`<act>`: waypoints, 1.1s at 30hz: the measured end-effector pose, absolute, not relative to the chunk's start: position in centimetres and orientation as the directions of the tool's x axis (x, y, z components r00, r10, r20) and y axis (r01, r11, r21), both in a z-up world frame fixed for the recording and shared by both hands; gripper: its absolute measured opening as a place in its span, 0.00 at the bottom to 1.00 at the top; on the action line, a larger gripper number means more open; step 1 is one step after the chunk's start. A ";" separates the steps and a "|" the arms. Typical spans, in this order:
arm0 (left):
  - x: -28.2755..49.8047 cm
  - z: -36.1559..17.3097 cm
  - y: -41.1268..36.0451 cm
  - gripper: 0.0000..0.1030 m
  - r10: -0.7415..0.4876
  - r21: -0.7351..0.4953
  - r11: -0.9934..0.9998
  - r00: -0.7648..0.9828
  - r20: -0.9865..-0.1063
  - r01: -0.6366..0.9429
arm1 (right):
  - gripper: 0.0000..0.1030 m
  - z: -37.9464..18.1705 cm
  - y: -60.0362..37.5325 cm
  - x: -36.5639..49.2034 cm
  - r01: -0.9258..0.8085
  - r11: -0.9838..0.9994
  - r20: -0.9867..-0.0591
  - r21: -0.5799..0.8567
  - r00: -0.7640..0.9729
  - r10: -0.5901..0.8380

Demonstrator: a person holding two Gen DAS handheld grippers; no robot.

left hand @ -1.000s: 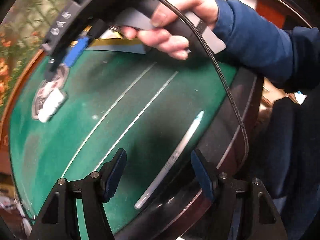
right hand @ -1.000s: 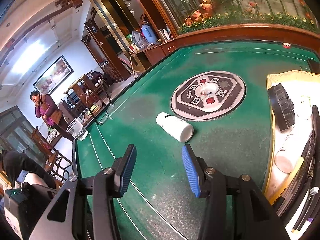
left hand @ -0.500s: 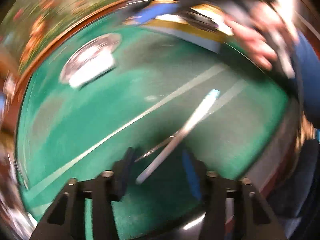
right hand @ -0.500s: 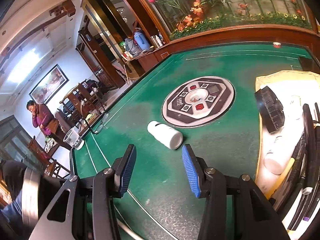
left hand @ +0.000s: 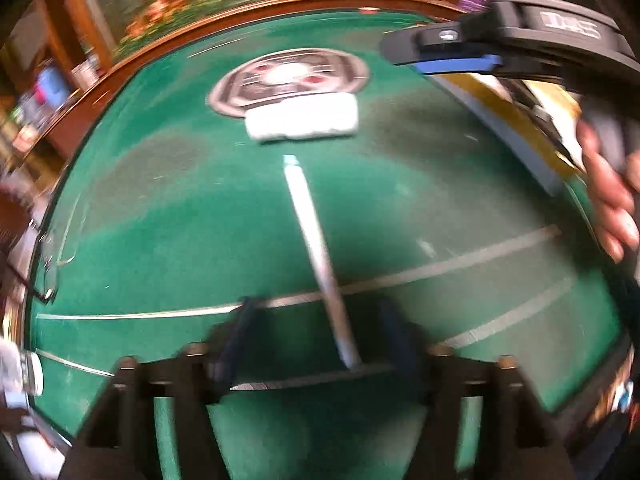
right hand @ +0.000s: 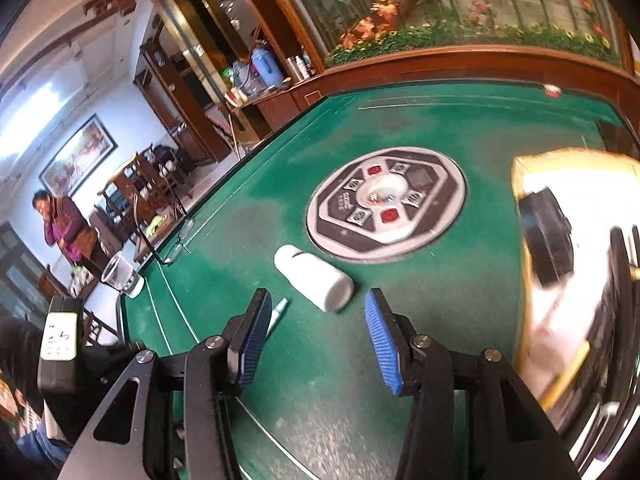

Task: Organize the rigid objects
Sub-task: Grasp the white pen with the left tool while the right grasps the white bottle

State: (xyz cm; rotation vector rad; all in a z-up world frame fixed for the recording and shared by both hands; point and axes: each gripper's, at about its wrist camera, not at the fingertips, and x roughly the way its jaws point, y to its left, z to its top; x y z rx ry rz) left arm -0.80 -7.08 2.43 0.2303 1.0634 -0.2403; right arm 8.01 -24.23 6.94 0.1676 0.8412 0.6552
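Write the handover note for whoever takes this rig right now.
Left gripper: jaws opening, astride the near end of the white pen on the green table; no pad presses it.
Right gripper: jaws opening, empty, aimed at the white bottle lying on its side.
Yellow-rimmed tray on the right already holds several items.
Done: those items are stowed.
Left: pen and bottle probably go in the tray.

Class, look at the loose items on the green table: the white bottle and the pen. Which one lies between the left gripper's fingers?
The pen. Its near end lies between the opening fingers of the left gripper, untouched; the white bottle lies farther off, by the round centre panel.
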 end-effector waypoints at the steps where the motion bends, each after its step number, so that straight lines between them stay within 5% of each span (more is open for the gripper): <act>1: -0.5 2.4 -6.8 0.62 -0.108 0.030 0.958 0.458 -0.882 0.284 | 0.52 7.0 -23.5 8.5 -0.479 0.797 -0.651 0.368 0.480 0.588; 2: -0.2 2.4 -6.6 0.45 -0.136 -0.005 0.961 0.453 -0.881 0.277 | 0.52 6.9 -22.7 9.0 -0.485 0.803 -0.670 0.346 0.472 0.573; 3: -0.2 2.5 -6.6 0.16 -0.131 -0.002 0.963 0.466 -0.875 0.268 | 0.52 6.8 -21.9 9.5 -0.493 0.808 -0.686 0.323 0.466 0.559; 4: -0.4 2.5 -6.7 0.08 -0.124 0.005 0.965 0.474 -0.872 0.263 | 0.52 6.6 -21.0 10.0 -0.502 0.811 -0.702 0.302 0.459 0.545; 11: -1.2 2.8 -5.7 0.07 -0.150 -0.049 0.976 0.489 -0.859 0.213 | 0.52 4.2 -16.3 12.6 -0.572 0.801 -0.794 0.176 0.399 0.459; 15: -1.1 2.9 -5.4 0.07 -0.155 -0.067 0.979 0.491 -0.857 0.192 | 0.35 3.0 -15.2 12.7 -0.584 0.801 -0.809 0.128 0.407 0.425; 17: -0.7 2.8 -5.4 0.07 -0.163 -0.084 0.981 0.495 -0.854 0.177 | 0.34 3.0 -15.2 12.0 -0.587 0.801 -0.809 0.118 0.411 0.421; 33: -0.4 5.3 -6.0 0.07 -0.202 -0.132 0.978 0.580 -0.789 0.161 | 0.34 5.8 -21.3 6.4 -0.524 0.793 -0.689 0.312 0.450 0.568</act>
